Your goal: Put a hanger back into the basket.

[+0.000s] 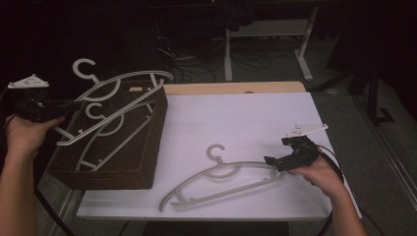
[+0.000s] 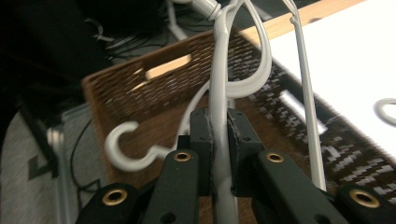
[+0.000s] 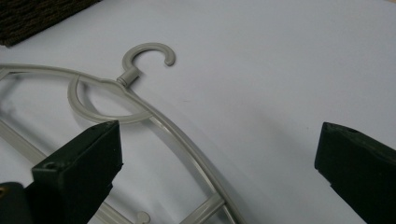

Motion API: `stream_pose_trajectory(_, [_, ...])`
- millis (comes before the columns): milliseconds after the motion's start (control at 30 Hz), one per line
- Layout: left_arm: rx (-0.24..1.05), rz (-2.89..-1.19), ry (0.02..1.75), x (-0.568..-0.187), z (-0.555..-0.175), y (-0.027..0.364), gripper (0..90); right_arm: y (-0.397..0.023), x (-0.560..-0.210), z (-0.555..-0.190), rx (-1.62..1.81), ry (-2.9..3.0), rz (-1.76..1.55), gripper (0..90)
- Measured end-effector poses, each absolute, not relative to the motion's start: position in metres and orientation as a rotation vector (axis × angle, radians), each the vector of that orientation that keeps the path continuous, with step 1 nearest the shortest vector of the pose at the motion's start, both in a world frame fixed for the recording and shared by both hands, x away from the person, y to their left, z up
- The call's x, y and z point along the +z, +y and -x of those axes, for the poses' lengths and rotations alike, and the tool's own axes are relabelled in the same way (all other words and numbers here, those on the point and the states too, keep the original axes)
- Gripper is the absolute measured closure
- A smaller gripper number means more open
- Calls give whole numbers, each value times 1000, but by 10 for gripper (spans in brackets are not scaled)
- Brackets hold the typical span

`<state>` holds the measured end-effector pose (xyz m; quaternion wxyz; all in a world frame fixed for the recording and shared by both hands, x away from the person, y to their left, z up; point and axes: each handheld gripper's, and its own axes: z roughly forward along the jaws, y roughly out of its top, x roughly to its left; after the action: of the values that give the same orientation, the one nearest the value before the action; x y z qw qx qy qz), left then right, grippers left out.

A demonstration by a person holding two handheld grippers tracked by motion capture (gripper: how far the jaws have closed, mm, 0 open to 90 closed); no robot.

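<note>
No brand, label or writing can be read on anything here.

At the left, the left gripper [image 1: 74, 104] is pinched tight on the shoulder of a pale grey plastic hanger [image 1: 118, 93], which is held tilted above the near-left part of a dark brown woven basket [image 1: 147, 162]. In the left gripper view its pads press the hanger's thin rod from both sides. A second hanger [image 1: 105, 129] of the same make lies inside the basket, its hook up towards the far-left wall. The basket stands at the left edge of the white table [image 1: 236, 118].

Further right, a third hanger [image 1: 221, 179] lies flat near the table's front edge: curved shoulders, a straight lower bar, a small swivel hook pointing away from the person. The right gripper [image 1: 270, 161] rests at the hanger's right end, jaws spread wide, with the hanger's arm between them but untouched.
</note>
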<state>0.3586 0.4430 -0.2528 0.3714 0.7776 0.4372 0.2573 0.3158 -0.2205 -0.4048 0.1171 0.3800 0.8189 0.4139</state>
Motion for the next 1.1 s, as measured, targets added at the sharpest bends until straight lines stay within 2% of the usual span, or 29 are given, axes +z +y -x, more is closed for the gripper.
stream_pose_trajectory(300, [662, -1958, 1248, -281, -359, 474, 829, -217, -407, -316, 1197, 2410, -1106, 5])
stream_pose_trajectory(600, [680, -1995, 1312, -304, -367, 473, 829, -214, -410, -317, 1183, 2430, -1092, 5])
stream_pose_trajectory(967, [617, -2030, 1372, -337, -380, 458, 825, -212, -410, -317, 1181, 2442, -1079, 5])
stream_pose_trajectory(1033, [598, -2027, 1376, -340, -381, 458, 813, -212, -411, -317, 1180, 2444, -1079, 5])
stream_pose_trajectory(1100, [590, -2003, 1386, -341, -381, 460, 763, -212, -411, -317, 1182, 2445, -1078, 5])
